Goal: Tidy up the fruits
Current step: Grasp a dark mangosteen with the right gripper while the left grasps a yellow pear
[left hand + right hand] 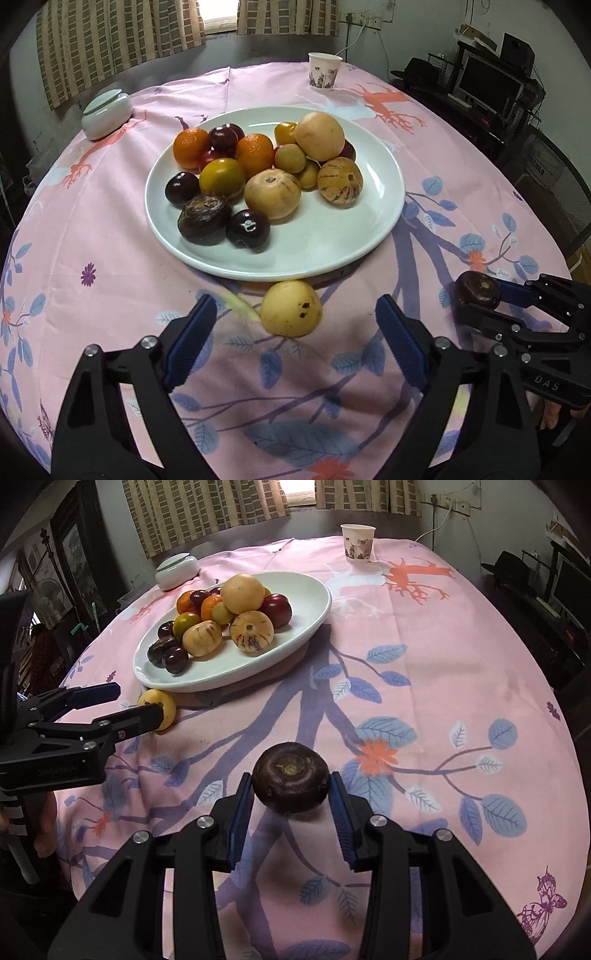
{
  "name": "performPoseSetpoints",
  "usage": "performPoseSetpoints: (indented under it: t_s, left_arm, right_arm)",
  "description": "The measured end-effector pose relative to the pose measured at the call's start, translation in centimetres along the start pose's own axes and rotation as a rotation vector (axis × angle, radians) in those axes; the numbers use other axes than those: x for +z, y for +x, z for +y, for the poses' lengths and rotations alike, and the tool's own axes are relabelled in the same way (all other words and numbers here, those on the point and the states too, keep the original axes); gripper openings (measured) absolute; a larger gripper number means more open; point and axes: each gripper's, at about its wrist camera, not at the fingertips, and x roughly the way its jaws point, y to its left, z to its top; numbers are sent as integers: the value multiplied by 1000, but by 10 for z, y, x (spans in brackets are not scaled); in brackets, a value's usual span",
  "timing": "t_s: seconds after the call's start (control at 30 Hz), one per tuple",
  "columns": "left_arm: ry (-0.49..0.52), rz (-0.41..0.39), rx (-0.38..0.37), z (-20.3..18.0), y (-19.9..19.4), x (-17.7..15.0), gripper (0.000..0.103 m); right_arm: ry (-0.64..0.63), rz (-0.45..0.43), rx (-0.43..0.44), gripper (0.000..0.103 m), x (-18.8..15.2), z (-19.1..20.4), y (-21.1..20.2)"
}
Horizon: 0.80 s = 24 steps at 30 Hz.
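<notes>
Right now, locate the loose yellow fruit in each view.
Left wrist view: yellow fruit at lower centre, on the cloth just below the white plate.
Right wrist view: yellow fruit at middle left, partly behind a gripper finger.
Shared landmark: the white plate.

Both wrist views downward, sharing plate (369,236)

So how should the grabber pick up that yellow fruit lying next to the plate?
Grip the yellow fruit across its round middle, coming from above on the near side. It lies alone on the cloth, and the plate crowds its far side. The open left gripper already straddles it.
</notes>
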Motion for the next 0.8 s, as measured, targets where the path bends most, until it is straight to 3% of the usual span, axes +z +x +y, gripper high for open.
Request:
performPoseSetpoints:
  t_s: [0.07,0.13,0.4,0.47,0.5,0.67,0.8]
  left_arm:
    - [-8,31,-16,2,8,0,68]
    - [-8,49,-32,2,15,-1,62]
    - [-2,70,-51,0,30,-1,60]
    - [-11,53,-49,2,29,-1,41]
    - [-22,50,-56,4,28,-1,39]
    - [-40,48,-105,7,24,-7,39]
    - [-31,44,-139,4,14,-16,39]
  right_arm:
    - [1,-3,12,42,-1,1,0]
    - [3,0,18,42,-1,1,1]
    - [11,27,3,42,3,-2,12]
    - [14,29,1,42,6,-4,17]
    - [13,25,3,42,8,-4,19]
    - [-16,-4,-40,37,13,1,26]
    - [23,-1,-23,36,15,-3,25]
